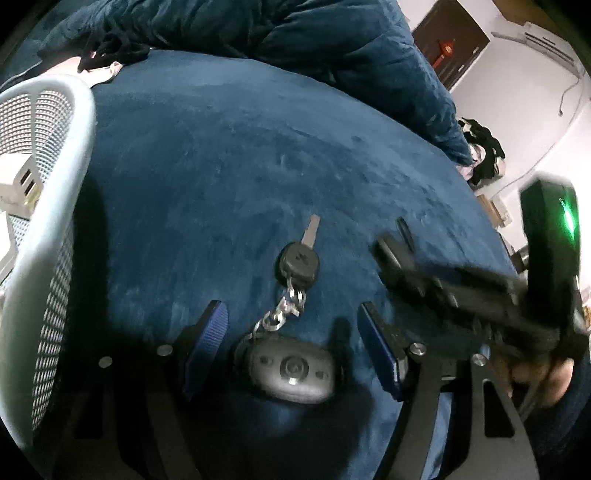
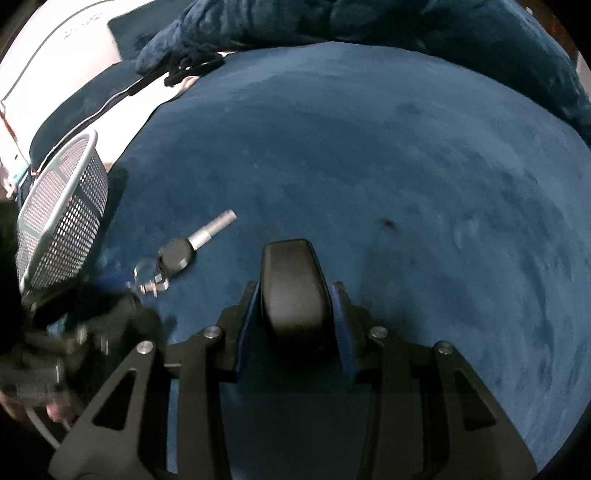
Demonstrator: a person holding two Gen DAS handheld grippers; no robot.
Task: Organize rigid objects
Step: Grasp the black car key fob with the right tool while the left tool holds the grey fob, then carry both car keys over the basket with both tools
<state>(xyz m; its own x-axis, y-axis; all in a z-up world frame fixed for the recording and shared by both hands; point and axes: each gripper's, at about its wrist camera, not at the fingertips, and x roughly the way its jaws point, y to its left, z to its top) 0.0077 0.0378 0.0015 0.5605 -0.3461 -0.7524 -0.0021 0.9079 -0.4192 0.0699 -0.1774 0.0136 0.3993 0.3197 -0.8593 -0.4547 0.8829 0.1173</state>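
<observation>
A car key [image 1: 298,260] on a chain with a grey remote fob [image 1: 293,369] lies on the blue velvet bed. My left gripper [image 1: 293,325] is open, its blue pads either side of the fob and chain. The key [image 2: 181,254] also shows in the right wrist view. My right gripper [image 2: 293,295] is shut on a black rounded object [image 2: 291,284], held above the bed. It appears blurred at the right of the left wrist view [image 1: 443,288].
A white mesh basket [image 1: 55,206] stands at the left with a white adapter [image 1: 18,184] inside; it also shows in the right wrist view [image 2: 62,218]. A crumpled blue duvet [image 1: 258,26] lies at the back. A black cord [image 2: 192,62] lies near it.
</observation>
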